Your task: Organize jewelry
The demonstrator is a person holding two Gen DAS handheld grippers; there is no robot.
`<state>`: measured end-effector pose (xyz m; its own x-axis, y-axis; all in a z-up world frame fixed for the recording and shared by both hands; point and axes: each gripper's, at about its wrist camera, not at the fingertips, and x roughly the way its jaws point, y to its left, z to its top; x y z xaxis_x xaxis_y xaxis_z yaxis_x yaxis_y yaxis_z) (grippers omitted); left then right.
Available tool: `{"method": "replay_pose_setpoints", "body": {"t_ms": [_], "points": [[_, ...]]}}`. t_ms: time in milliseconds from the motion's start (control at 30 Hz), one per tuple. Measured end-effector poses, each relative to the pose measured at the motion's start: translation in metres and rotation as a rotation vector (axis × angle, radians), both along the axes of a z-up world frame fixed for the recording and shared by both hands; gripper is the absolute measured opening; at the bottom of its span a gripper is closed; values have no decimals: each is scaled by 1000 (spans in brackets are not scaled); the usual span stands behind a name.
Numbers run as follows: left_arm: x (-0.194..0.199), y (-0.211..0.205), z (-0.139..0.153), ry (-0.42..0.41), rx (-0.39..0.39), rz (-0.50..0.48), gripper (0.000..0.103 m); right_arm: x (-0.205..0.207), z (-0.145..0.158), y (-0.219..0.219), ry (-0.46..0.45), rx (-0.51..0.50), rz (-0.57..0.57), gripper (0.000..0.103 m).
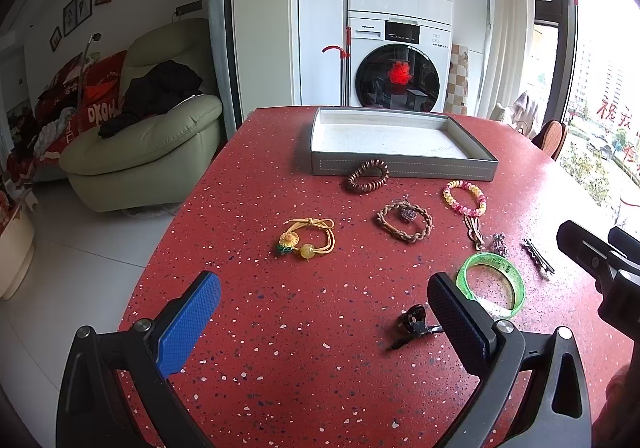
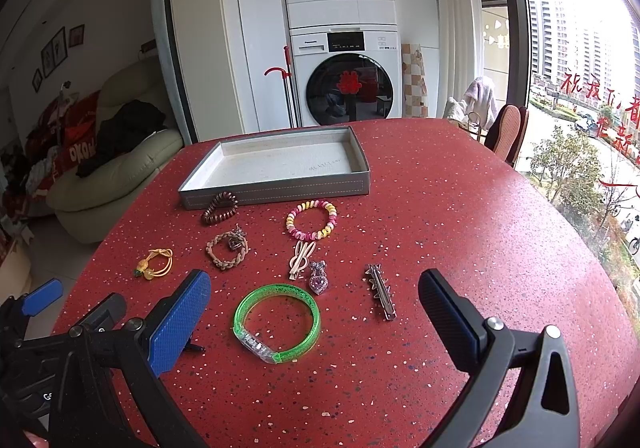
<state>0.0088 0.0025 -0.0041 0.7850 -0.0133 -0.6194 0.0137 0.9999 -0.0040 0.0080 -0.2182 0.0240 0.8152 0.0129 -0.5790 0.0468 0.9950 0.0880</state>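
The left gripper (image 1: 324, 308) hangs low over the near part of the red tabletop (image 1: 248, 208), level and pointing toward the tray (image 1: 404, 168), its jaws released and wide apart with nothing between them. Its blue pad (image 1: 188, 324) sits to the left and its dark pad (image 1: 456, 316) to the right. A black claw clip (image 1: 412, 322) lies on the tabletop just inside the dark pad, nearer the camera than the tray.

The right gripper (image 2: 316, 312) is held the same way, low and level, also aimed at the tray, jaws spread and holding nothing. Between its pads, on the tabletop, lie the green bangle (image 2: 278, 322) and, to the bangle's right, a spiked metal hair clip (image 2: 380, 292).

The grey tray stands at the far side of the tabletop, with only its pale floor showing inside. A brown coil band (image 2: 219, 207) touches the tray's near wall. Just in front of the tray, to the right of the coil band, is the pink-and-yellow bracelet (image 2: 311, 220). Nearer than those lie the braided bracelet (image 2: 226, 250) with a charm, a pale bunny clip (image 2: 301, 259) and a purple heart charm (image 2: 319, 277). Well left of the tray's near corner, the yellow flower tie (image 2: 154, 263) lies apart from the rest.
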Motion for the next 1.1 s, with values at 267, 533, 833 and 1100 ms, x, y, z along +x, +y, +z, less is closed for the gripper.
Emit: {"method": "replay_pose_setpoints", "body": {"t_ms": [267, 533, 833, 1100], "points": [[1, -1, -1, 5, -2, 2, 103, 0, 0, 0, 0, -1, 0, 103], [1, 0, -1, 6, -2, 2, 103, 0, 0, 0, 1, 0, 1, 103], [1, 0, -2, 7, 0, 1, 103, 1, -1, 0, 2, 2, 2, 103], [2, 1, -6, 15, 4, 4, 103, 2, -3, 1, 6, 2, 2, 103]]}}
